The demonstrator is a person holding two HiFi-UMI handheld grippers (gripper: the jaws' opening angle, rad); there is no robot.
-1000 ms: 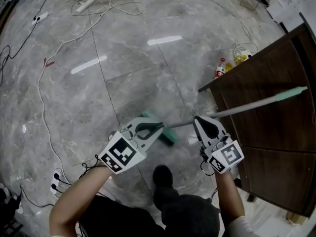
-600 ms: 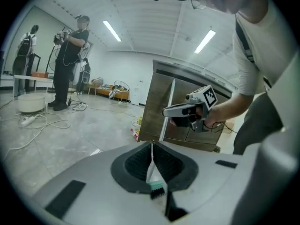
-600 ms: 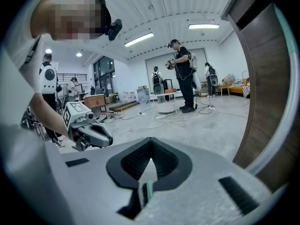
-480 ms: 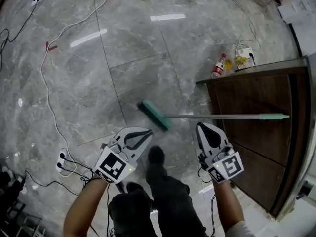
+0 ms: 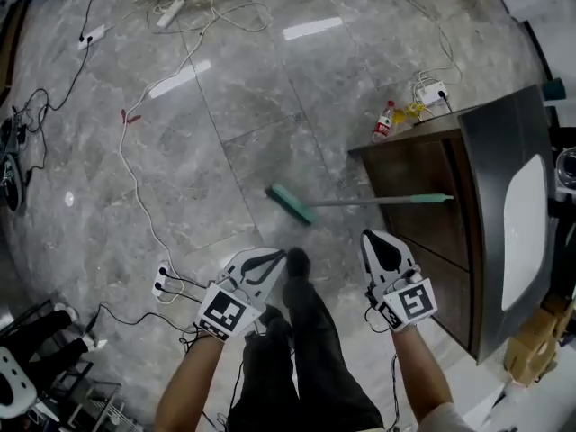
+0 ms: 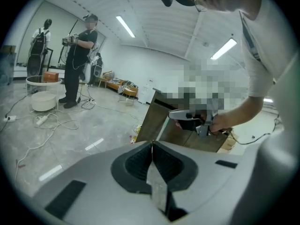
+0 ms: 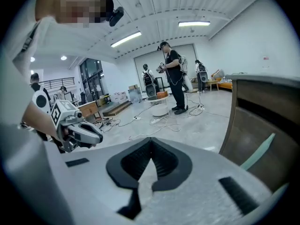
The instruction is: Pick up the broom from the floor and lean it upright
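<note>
Broom [image 5: 360, 202] leans with its green head on the floor [image 5: 225, 151] and its handle tip against the wooden cabinet [image 5: 423, 250]. Left gripper [image 5: 275, 257] and right gripper [image 5: 372, 238] are both closed and empty, on the near side of it and clear.

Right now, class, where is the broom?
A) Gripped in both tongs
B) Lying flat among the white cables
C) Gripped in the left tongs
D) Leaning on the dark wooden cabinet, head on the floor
D: the broom has its green head on the floor and its handle against the cabinet, while the left tongs and right tongs are shut on nothing.
</note>
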